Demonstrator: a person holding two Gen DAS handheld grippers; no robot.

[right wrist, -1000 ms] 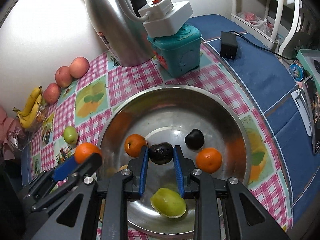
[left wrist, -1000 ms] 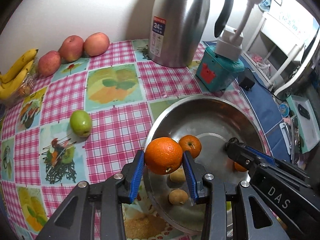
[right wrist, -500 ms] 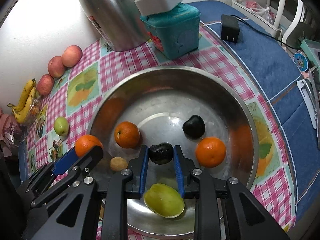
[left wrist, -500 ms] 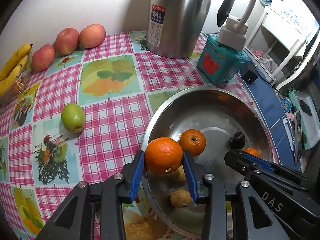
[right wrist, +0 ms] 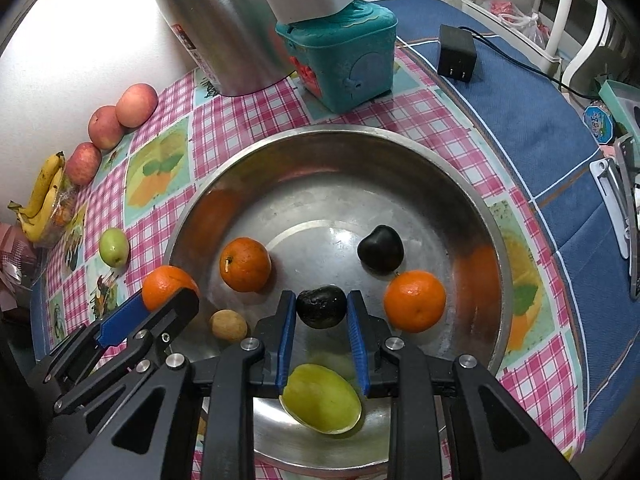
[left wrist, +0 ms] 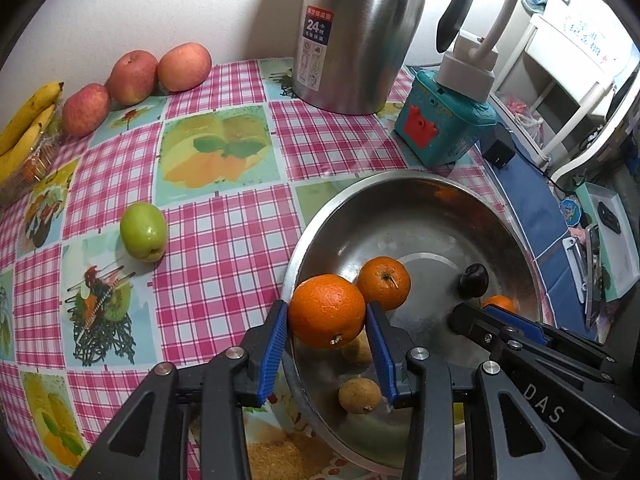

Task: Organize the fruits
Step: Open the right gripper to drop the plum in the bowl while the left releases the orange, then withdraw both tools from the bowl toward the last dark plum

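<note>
My left gripper [left wrist: 326, 314] has a large orange [left wrist: 324, 308] between its blue pads, held over the near-left rim of the steel bowl [left wrist: 360, 184]. Its jaws are opening, with the pads still against the peel. My right gripper [right wrist: 321, 300] is shut on a dark, wrinkled fruit [right wrist: 321, 307] low over the bowl [right wrist: 360, 132] floor. In the bowl lie two oranges [right wrist: 245, 265] [right wrist: 414, 301], a dark plum [right wrist: 380, 249], a yellow-green fruit [right wrist: 322, 398] and a small brown fruit [right wrist: 228, 325]. A green apple [left wrist: 144, 231] sits on the checked cloth left of the bowl.
Three red apples [left wrist: 134, 71] and a bunch of bananas [left wrist: 24, 128] line the wall at the far left. A steel kettle [left wrist: 352, 32] and a teal box [left wrist: 440, 128] stand behind the bowl. A black adapter [right wrist: 456, 58] lies on the blue cloth to the right.
The right wrist view has tipped a little, so the bowl sits higher in the frame. Both grippers still carry the same fruits. The fruit in the bowl has not moved.
</note>
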